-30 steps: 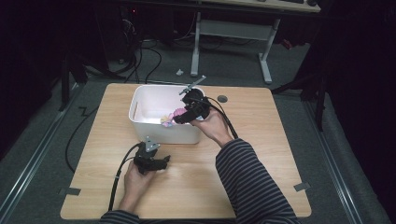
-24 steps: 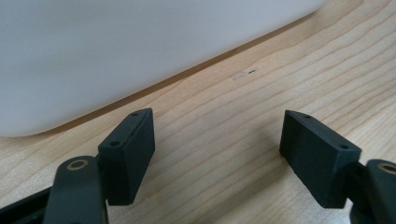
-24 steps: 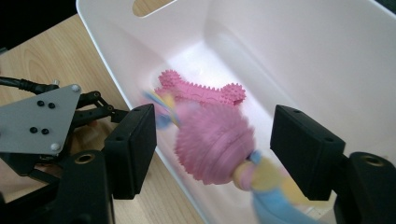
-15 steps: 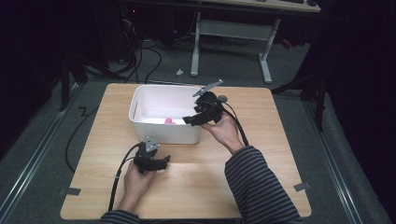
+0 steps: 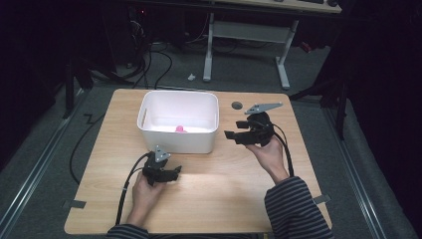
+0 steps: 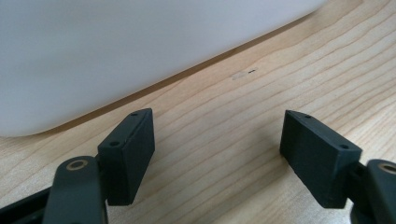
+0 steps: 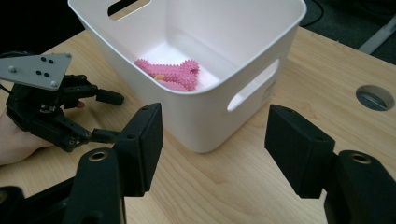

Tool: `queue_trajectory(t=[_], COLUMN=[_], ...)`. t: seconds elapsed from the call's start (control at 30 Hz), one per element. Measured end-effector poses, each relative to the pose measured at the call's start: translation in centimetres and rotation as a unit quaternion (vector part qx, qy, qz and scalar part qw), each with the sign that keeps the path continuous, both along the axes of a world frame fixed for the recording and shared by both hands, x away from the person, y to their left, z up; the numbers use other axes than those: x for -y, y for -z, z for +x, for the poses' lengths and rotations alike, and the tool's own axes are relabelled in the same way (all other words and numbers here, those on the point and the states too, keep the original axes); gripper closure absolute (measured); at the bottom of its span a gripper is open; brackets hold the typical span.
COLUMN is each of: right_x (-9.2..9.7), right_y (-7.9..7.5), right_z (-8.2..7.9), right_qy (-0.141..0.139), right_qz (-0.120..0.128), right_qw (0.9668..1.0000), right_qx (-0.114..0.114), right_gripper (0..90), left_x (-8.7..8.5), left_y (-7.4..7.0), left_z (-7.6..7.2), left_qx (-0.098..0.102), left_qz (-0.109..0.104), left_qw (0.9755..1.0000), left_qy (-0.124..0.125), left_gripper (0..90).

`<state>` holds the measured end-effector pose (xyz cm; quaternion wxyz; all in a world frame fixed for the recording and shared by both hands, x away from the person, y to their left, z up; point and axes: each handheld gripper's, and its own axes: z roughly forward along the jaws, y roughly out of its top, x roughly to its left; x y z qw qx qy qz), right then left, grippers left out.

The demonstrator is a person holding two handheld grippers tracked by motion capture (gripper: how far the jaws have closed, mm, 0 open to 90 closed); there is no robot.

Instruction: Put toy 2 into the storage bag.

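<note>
A white plastic bin (image 5: 174, 142) stands at the middle back of the wooden table. A pink knobbly bone-shaped toy (image 5: 179, 129) lies on its floor, seen closer in the right gripper view (image 7: 170, 74). My right gripper (image 5: 230, 135) hovers right of the bin and points at its side wall. Its jaws (image 7: 215, 144) have just been closing, with a gap left and nothing between them. My left gripper (image 5: 175, 172) rests on the table in front of the bin, open and empty (image 6: 217, 149). The left gripper (image 7: 108, 116) also appears left of the bin in the right gripper view.
A round cable hole (image 5: 237, 105) sits in the table behind my right gripper. Bare wood (image 5: 224, 199) spreads across the front of the table. Beyond the far edge are floor cables and a desk frame (image 5: 282, 59).
My right gripper has drawn back from over the bin to its right side. The pink toy, at the jaws before, now lies on the bin floor. The left hand has stayed put.
</note>
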<state>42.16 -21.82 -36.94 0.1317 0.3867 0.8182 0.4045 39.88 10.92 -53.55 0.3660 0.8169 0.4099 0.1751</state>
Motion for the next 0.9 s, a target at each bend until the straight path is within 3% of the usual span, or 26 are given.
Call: queue_trajectory(t=[0.17,0.5,0.8,0.9], right_x=[1.2,3.8,5.4,5.7], right_y=[0.4,1.5,2.5,2.8], right_z=[-0.6,-1.8,-3.6,-4.1], right_qy=[0.017,0.045,0.072,0.072], right_qz=[-0.006,0.012,-0.008,0.001], right_qw=[0.9998,0.9989,0.9974,0.9974], right_qx=[0.001,-0.005,0.002,0.004], right_gripper=[37.8,38.2,39.0,39.4], left_x=[0.0,0.0,0.0,0.0], left_y=[0.0,0.0,0.0,0.0], left_z=[0.0,0.0,0.0,0.0], left_qx=[0.0,0.0,0.0,0.0], left_qz=[0.0,0.0,0.0,0.0], left_qw=[1.0,1.0,1.0,1.0], left_qy=[0.0,0.0,0.0,0.0], left_gripper=[26.6,26.6,26.6,26.6])
